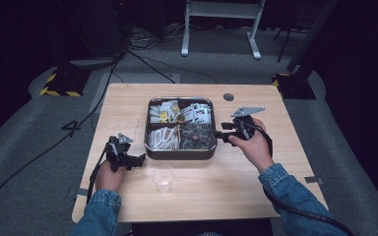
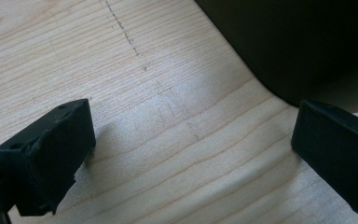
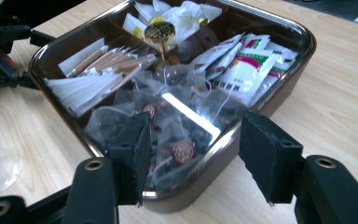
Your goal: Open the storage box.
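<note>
At the left of the high view, our left gripper rests low over the pale wooden table, jaws spread with only bare wood between them, just off the near left corner of the tray. A clear, empty drinking glass stands near it toward the front edge, so we judge nothing has been put in it yet.

In the middle sits the dark, square, chrome-rimmed tray with four compartments: white sachets at the back right, paper-wrapped sticks at the front left, and clear-wrapped tea bags in the front right.

Our right gripper hangs at the tray's right rim, jaws spread and holding nothing, aimed at the tea bags. The pick is, we judge, still to come, then the carry to the glass.

The rim stands between the jaws and the bags, so we must clear it. Open wood lies right of the tray and along the front.
</note>
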A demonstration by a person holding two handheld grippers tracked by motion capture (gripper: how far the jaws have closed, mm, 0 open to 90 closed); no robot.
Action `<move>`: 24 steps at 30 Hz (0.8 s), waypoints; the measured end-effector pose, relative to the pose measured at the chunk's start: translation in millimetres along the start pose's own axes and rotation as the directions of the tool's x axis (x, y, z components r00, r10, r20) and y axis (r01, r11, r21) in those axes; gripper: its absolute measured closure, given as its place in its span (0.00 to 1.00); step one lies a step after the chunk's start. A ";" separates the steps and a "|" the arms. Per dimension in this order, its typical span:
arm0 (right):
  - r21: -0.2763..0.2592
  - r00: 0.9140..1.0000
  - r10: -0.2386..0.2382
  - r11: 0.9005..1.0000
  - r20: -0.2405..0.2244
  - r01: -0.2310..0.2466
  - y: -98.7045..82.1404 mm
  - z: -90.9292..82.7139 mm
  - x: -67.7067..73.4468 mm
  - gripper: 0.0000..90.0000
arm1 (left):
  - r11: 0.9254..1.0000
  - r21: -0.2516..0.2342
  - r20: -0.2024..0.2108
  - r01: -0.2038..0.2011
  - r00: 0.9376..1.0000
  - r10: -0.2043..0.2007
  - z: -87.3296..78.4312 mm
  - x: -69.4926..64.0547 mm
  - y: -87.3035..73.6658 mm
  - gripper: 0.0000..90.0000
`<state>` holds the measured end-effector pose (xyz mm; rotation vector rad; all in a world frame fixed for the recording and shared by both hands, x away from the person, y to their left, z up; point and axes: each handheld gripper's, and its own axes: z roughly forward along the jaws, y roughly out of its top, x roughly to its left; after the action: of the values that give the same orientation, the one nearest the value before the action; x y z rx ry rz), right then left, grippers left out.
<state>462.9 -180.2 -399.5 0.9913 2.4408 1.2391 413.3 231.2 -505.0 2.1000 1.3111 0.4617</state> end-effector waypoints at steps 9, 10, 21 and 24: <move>-0.032 1.000 0.008 0.999 -0.011 -0.009 18.3 15.8 0.4 0.45 | 1.000 -0.001 0.000 0.000 1.000 0.000 0.0 -0.1 -0.1 0.00; -0.031 1.000 0.002 1.000 -0.011 -0.003 20.2 19.1 0.5 0.45 | 1.000 -0.002 0.001 0.001 1.000 -0.001 0.1 -0.1 -0.2 0.00; -0.022 1.000 -0.006 1.000 -0.030 0.005 35.1 51.8 2.3 0.46 | 1.000 -0.004 -0.008 0.004 1.000 -0.004 -0.2 -0.7 -0.5 0.00; -0.011 1.000 -0.014 1.000 -0.027 0.014 39.3 59.9 3.4 0.46 | 1.000 -0.002 -0.005 0.006 1.000 -0.006 -0.2 -0.8 -0.5 0.00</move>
<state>507.3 -124.1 -405.3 0.9596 2.4544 1.2677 412.5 230.7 -505.1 2.0943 1.3190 0.4659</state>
